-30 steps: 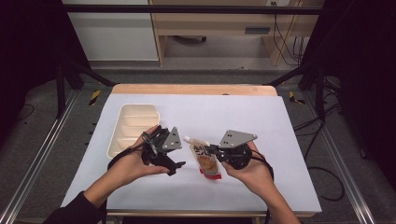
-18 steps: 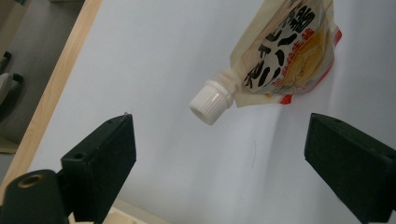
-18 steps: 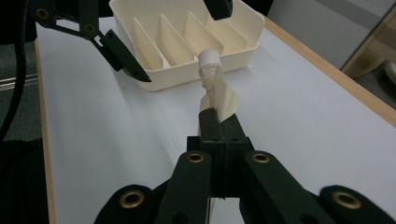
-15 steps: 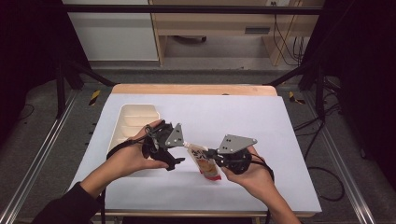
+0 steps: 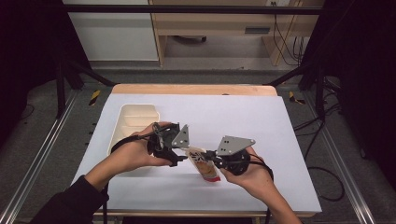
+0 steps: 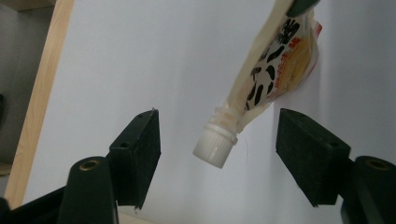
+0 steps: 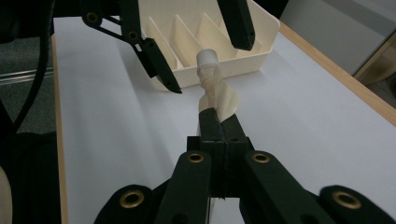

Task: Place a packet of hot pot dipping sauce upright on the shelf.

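Above the white tabletop (image 5: 280, 130), one sauce pouch (image 5: 203, 163) hangs pinched in the right gripper's (image 7: 215, 122) shut jaws. The left gripper's (image 6: 217, 140) jaws, just closing, flank its one white cap (image 6: 215, 147) without touching. The right gripper view adds one divided cream tray (image 7: 243, 60) behind.

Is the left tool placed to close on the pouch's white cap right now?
Probably yes: the white cap sits between the left tool's open jaws, which have just been closing, untouched and unobstructed, while the right tool clamps the pouch.
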### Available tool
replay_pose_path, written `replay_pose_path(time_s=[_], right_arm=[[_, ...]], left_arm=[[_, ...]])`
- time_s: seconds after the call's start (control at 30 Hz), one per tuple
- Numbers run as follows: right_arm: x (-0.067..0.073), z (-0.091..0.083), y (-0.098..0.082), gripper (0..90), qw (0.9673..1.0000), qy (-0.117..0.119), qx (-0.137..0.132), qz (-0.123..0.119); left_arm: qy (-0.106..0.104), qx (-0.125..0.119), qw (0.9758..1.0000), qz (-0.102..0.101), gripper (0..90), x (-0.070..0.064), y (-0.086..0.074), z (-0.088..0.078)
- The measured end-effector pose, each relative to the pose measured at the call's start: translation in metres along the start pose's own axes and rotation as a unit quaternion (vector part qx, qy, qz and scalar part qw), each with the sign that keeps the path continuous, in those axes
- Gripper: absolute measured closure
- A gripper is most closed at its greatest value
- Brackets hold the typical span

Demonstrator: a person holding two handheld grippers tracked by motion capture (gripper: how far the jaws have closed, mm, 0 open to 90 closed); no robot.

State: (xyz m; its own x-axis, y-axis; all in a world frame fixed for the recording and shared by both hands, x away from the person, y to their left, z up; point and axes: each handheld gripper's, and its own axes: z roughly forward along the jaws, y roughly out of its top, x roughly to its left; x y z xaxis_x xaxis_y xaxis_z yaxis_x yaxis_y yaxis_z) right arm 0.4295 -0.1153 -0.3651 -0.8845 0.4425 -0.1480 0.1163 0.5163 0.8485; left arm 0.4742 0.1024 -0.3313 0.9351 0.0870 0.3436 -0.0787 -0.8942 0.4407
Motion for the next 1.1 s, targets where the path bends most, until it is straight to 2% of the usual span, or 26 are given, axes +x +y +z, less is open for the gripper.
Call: replay_pose_path(time_s=[0.17,0.33,0.63,0.83,0.97,1.1], right_arm=[[0.002,0.001,0.001,90.0,0.9999,0.005,0.003,-0.009],[0.003,0.002,0.002,90.0,0.9999,0.01,0.004,-0.013],[0.004,0.002,0.002,90.0,0.9998,0.014,0.003,-0.012],[0.003,0.001,0.001,90.0,0.9998,0.014,0.002,-0.012],[0.003,0.001,0.0,90.0,0.9998,0.014,0.0,-0.01],[0.003,0.0,0.0,90.0,0.9999,0.014,0.0,-0.01]], left_arm=[[-0.016,-0.005,0.9999,0.001,33.8,0.002,0.003,0.003],[-0.031,0.007,0.9994,0.015,36.9,0.001,0.005,0.007],[-0.051,0.008,0.9985,0.021,51.2,0.002,0.011,0.014],[-0.06,0.013,0.9977,0.028,56.9,0.002,0.014,0.018],[-0.065,0.02,0.9973,0.025,59.3,0.004,0.013,0.022],[-0.074,0.021,0.9968,0.021,67.5,0.005,0.012,0.024]])
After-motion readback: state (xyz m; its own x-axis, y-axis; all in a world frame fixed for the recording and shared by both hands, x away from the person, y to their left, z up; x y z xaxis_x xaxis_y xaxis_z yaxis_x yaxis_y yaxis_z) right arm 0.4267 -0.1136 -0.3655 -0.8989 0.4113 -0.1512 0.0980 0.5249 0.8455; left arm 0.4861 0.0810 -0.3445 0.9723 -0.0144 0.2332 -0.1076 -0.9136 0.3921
